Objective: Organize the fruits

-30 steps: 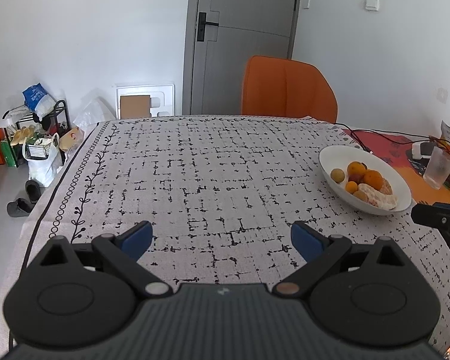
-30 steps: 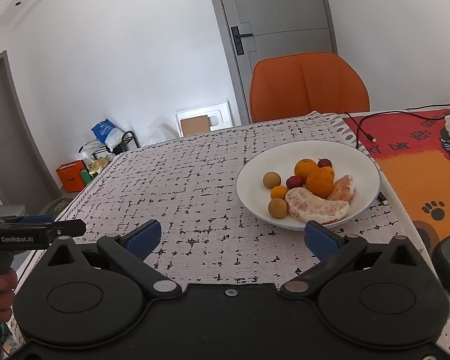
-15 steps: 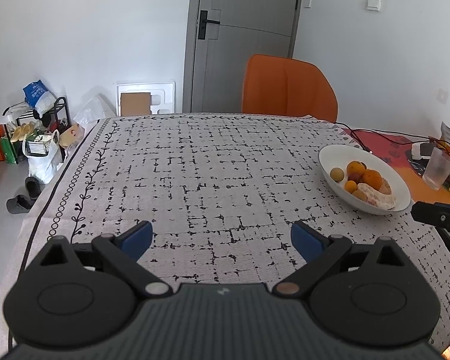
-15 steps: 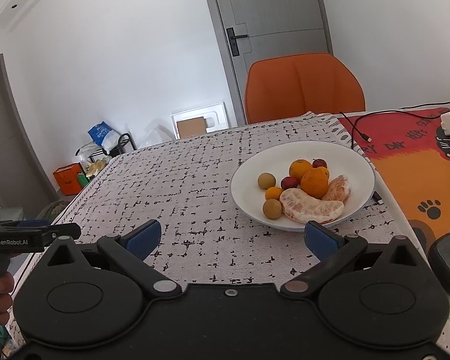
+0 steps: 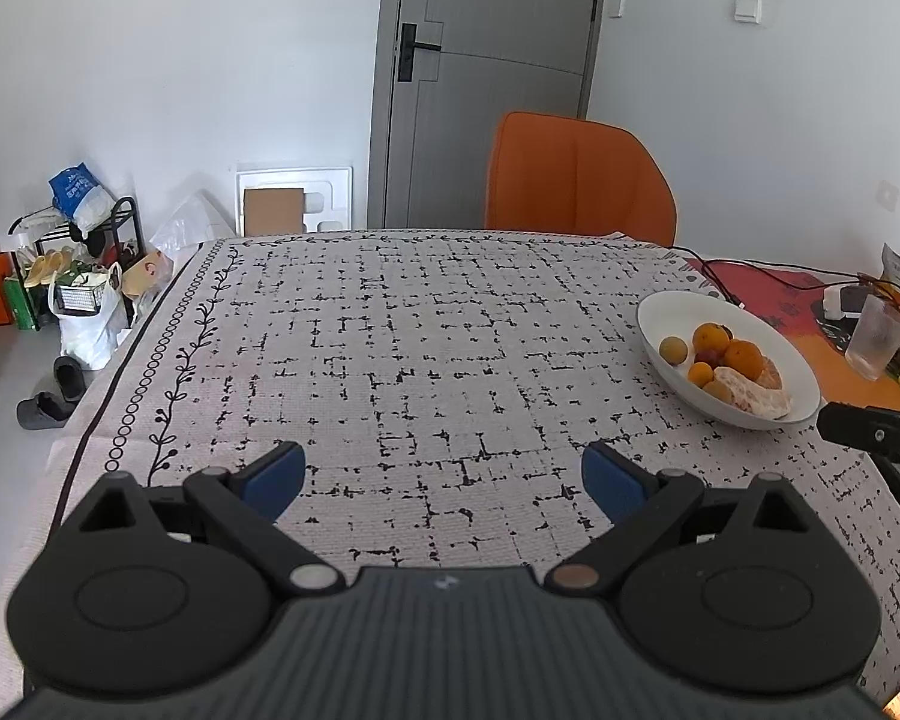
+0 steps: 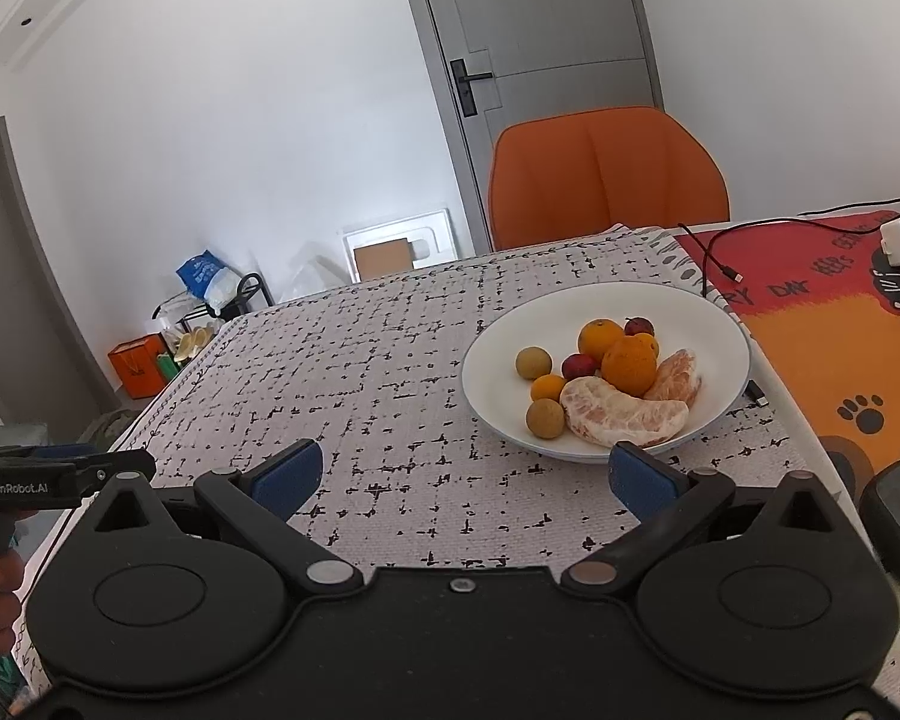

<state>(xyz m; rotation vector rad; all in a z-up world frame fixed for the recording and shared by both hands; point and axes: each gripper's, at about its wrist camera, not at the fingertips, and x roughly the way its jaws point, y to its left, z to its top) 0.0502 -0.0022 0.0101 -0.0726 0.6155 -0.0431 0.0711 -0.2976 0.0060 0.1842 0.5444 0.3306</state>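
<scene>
Both your claws, left gripper (image 5: 438, 474) and right gripper (image 6: 462, 471), stand apart, empty. The fruits (image 6: 609, 387) crowd the plate (image 6: 720, 312): round ones may roll off if nudged.

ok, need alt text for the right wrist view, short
A white ceramic bowl of mixed fruit, with whole oranges, peeled citrus segments and small brown round fruits, sits on a black-and-white patterned tablecloth just ahead of the right gripper, whose blue-padded jaws are open and empty. An orange chair and grey door stand behind.
</scene>
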